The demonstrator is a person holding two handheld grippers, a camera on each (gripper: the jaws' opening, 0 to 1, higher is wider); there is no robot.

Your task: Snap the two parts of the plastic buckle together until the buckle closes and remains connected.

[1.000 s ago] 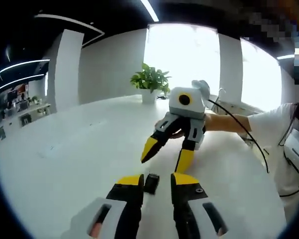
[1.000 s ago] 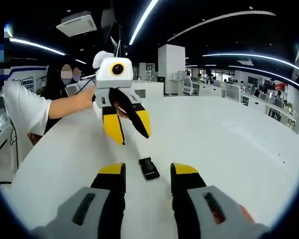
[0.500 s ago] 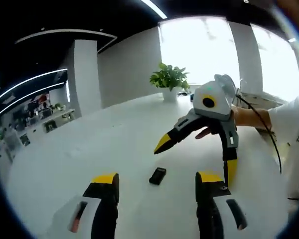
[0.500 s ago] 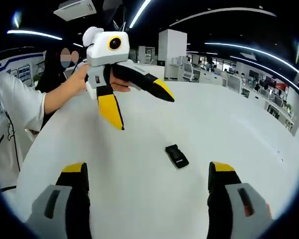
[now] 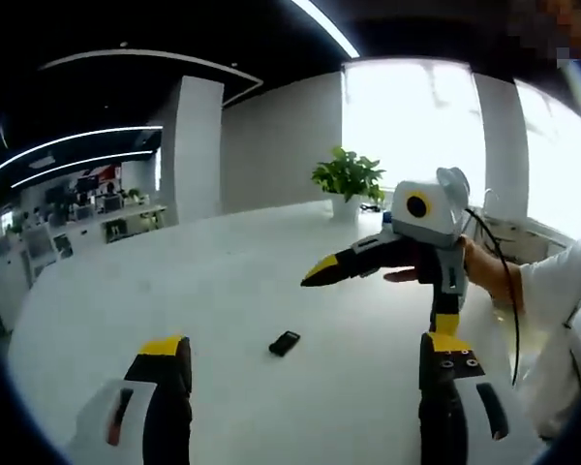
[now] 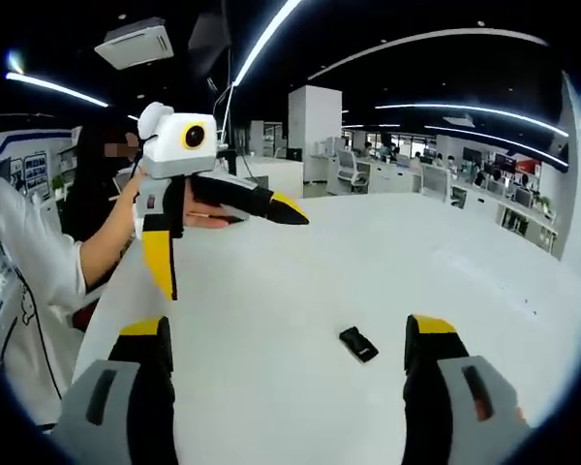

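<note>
A small black plastic buckle [image 5: 284, 343] lies flat on the white table [image 5: 223, 281], apart from both grippers. My left gripper [image 5: 305, 347] hovers above and behind it, jaws spread wide with nothing between them. The right gripper [image 5: 378, 302] comes in from the right, held in a hand, open and raised off the table. In the right gripper view the buckle [image 6: 358, 343] rests just inside the right jaw of my open right gripper [image 6: 288, 327]. The left gripper [image 6: 228, 242] hangs open at the upper left, well above the table [image 6: 300, 281].
A potted plant [image 5: 349, 178] stands at the table's far edge by bright windows. A person in a white sleeve [image 6: 29, 252] stands at the left table edge. Office desks and chairs [image 6: 368, 170] lie beyond the table.
Both grippers have opened wide and drawn up and back from the buckle. The buckle stays lying on the table, now looking smaller and farther off.
</note>
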